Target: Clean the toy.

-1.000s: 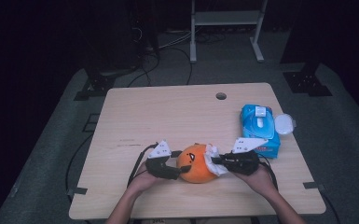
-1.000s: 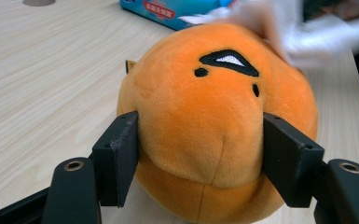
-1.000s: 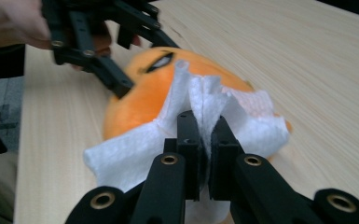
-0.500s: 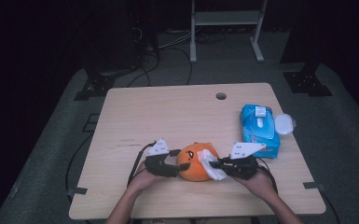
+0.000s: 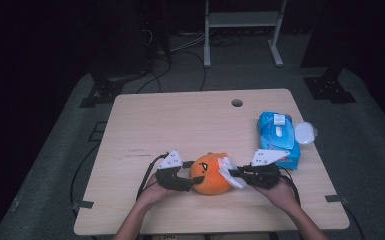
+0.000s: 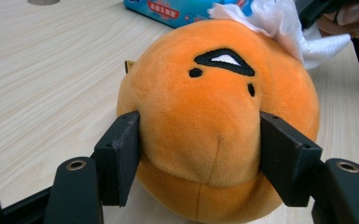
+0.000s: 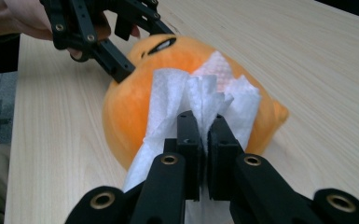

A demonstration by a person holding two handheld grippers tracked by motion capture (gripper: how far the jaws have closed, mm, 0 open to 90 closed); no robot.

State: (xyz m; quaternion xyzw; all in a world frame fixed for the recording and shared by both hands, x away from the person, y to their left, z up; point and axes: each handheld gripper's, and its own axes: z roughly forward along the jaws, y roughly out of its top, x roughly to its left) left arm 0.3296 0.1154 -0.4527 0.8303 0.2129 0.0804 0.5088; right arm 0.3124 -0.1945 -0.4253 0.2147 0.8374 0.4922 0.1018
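Observation:
An orange plush toy (image 5: 209, 175) with a stitched face sits near the table's front edge, and my two grippers meet it from either side. From the left, my left gripper (image 5: 190, 184) is shut on it. In the left gripper view the pads of my left gripper (image 6: 200, 140) press into the plush toy's (image 6: 214, 84) sides. My right gripper (image 5: 235, 174) comes from the right, shut on a crumpled white tissue (image 5: 227, 169). In the right gripper view the right gripper (image 7: 204, 126) pinches the tissue (image 7: 200, 93), which lies against the toy (image 7: 121, 112).
A blue pack of wet wipes (image 5: 278, 135) lies at the right of the wooden table (image 5: 180, 120), with a round white lid (image 5: 305, 132) beside it. A cable hole (image 5: 237, 103) sits near the far edge. Dark floor, cables and stands surround the table.

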